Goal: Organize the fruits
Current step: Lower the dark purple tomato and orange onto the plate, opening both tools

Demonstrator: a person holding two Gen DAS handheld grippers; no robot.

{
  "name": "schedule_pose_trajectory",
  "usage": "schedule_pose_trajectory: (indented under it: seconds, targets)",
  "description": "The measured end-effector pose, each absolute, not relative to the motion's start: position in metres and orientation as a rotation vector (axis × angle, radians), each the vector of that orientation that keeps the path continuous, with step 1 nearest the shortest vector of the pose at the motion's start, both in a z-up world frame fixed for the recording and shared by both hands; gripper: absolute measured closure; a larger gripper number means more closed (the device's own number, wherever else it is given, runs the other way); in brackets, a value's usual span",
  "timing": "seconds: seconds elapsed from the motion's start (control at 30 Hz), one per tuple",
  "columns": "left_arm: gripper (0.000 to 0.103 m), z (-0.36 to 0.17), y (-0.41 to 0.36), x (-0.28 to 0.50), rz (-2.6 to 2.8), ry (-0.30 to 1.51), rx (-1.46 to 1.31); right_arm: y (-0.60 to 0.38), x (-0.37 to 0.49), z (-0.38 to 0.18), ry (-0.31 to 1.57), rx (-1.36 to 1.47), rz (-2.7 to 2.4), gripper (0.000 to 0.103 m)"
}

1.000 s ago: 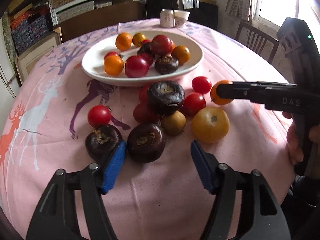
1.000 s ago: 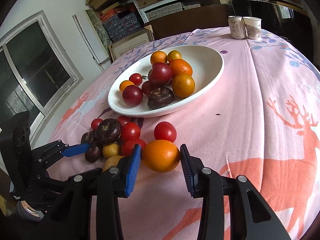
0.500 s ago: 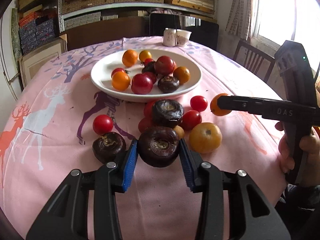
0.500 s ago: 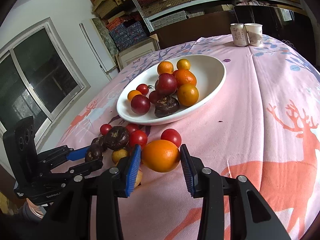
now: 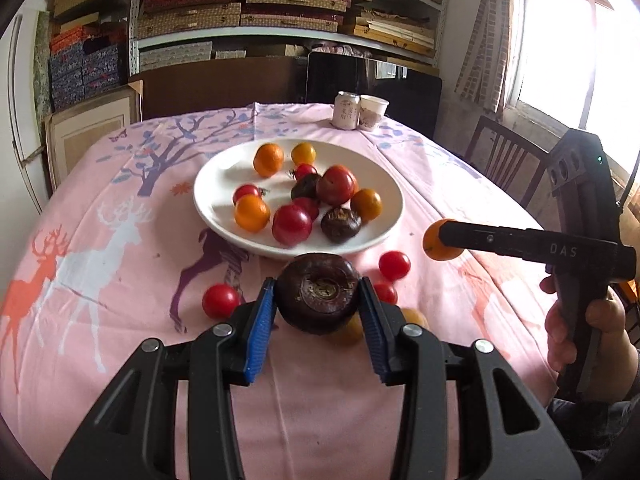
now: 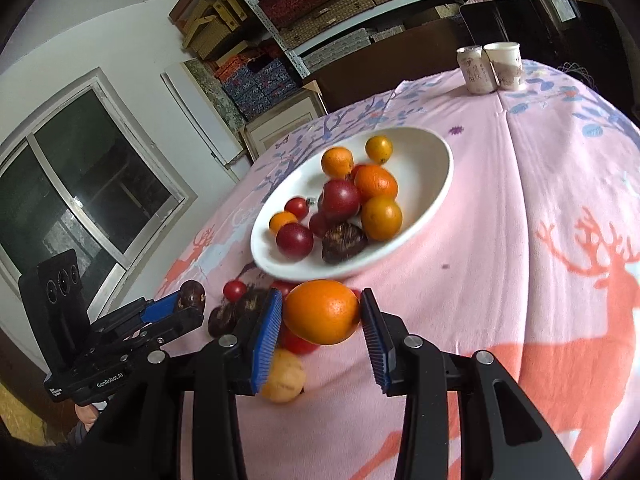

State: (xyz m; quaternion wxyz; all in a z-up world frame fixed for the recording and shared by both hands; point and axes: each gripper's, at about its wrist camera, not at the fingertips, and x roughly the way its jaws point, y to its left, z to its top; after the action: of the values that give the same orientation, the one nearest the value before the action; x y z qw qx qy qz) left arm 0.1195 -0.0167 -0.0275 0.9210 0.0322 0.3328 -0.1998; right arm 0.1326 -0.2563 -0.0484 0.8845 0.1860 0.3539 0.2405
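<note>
Fruits are in three places: in the grippers, loose on the surface (image 5: 360,420), and in a plate. Nearest to the left camera, the left gripper (image 5: 318,304) grips a dark fruit (image 5: 317,293) between its blue fingers (image 5: 258,328); the pads press on both sides, and the fruit is lifted clear of the pink cloth. In the right view, the right gripper (image 6: 322,314) holds an orange (image 6: 322,311) in the same way, also above the cloth, and the left view shows this orange (image 5: 434,240) at the tip of the right gripper, with a hand (image 5: 592,332) around the handle.

Just behind and under the held fruits, some fruits lie loose on the surface: a yellow fruit (image 6: 282,376) under the right gripper's left finger, a red tomato (image 5: 221,301) to the left of the dark fruit, another tomato (image 5: 394,265) to the right of it, and two more dark fruits (image 6: 240,308), which are blurred.

Farther on stands a white plate (image 5: 224,184). It contains oranges, red fruits and one dark fruit (image 5: 341,225), mostly in the middle and the right part.

At the far edge of the surface stand a can (image 5: 346,110) and a paper cup (image 5: 373,112), touching each other. Behind them are shelves (image 5: 280,8) with flat boxes.
</note>
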Motion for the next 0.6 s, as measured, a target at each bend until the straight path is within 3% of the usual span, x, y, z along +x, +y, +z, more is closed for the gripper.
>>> schedule_pose_trajectory:
  seconds: [0.17,0.37,0.4,0.47,0.5,0.6]
  targets:
    - [0.063,-0.007,-0.03,0.169,-0.389,0.688,0.091,-0.26,0.177,-0.014,0.687,0.372,0.441,0.063]
    - [0.061,-0.013,-0.047,0.238,-0.358,0.762,0.109,-0.261,0.237,-0.025,0.729,0.374,0.353,0.062]
    - [0.059,-0.015,-0.049,0.245,-0.349,0.773,0.113,-0.261,0.245,-0.031,0.744,0.379,0.346,0.061]
    - [0.033,-0.019,-0.049,0.253,-0.326,0.782,0.095,-0.263,0.254,-0.042,0.762,0.403,0.342,0.058]
    - [0.031,-0.019,-0.045,0.254,-0.326,0.776,0.073,-0.263,0.251,-0.044,0.757,0.412,0.343,0.051]
    - [0.031,-0.016,-0.033,0.24,-0.336,0.753,0.052,-0.263,0.235,-0.046,0.73,0.405,0.359,0.05]
